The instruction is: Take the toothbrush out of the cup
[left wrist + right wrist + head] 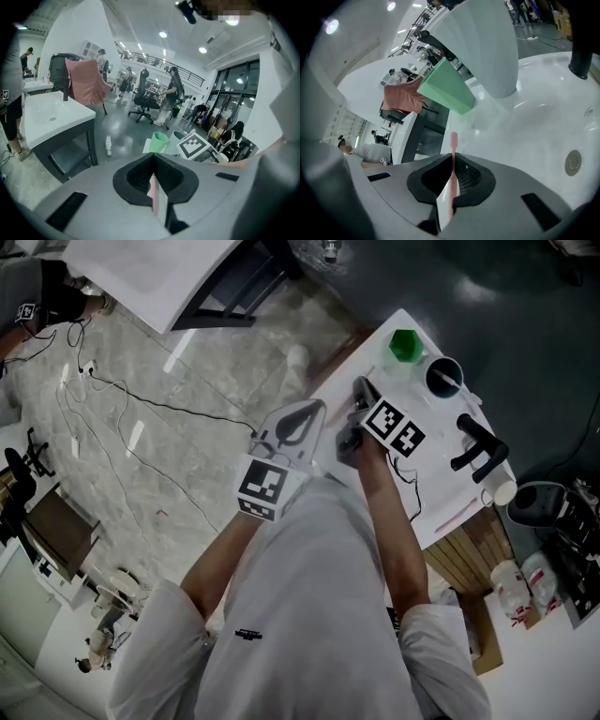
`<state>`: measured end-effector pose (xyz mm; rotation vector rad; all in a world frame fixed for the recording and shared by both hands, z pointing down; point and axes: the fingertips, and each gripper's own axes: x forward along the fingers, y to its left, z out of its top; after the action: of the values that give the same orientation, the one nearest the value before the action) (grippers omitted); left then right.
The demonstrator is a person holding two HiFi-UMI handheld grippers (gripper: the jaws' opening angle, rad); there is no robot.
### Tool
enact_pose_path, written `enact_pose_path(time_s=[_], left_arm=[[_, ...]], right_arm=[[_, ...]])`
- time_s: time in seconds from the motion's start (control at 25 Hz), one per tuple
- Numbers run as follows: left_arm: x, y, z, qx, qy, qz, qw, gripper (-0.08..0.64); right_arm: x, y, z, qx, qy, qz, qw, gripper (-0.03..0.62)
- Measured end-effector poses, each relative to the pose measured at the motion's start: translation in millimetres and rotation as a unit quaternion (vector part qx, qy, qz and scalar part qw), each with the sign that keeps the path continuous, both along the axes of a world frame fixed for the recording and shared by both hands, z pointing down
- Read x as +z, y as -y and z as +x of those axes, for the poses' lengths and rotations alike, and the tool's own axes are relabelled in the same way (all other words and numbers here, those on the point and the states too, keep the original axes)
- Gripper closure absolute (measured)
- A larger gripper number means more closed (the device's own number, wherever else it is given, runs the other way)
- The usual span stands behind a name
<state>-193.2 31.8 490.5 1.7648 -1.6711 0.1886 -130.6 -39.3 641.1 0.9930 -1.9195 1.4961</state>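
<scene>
Glossy white basin [543, 117] under right tool [452, 158] clamped on slim pink toothbrush [453, 141]; left tool [153, 160] closed.

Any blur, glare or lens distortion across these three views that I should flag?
Head view: sharp, straight lines bowed, light streaks reflected on the floor. Left gripper view: strong fisheye with a dark rim, ceiling lights blown out, a mosaic patch at the top. Right gripper view: fisheye too; toothbrush crisp between the jaws, basin glossy and hazy.
</scene>
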Motion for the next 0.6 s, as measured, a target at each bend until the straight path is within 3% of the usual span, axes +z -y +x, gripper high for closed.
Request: enact_pose_path(time_s=[0.6], left_arm=[[-1.1,-3.7,-2.1,-0.001,-0.001,0.002,1.0,0.56]], right_arm=[[-1.8,0.4,2.3,0.007,-0.023,0.015,1.0,0.532]])
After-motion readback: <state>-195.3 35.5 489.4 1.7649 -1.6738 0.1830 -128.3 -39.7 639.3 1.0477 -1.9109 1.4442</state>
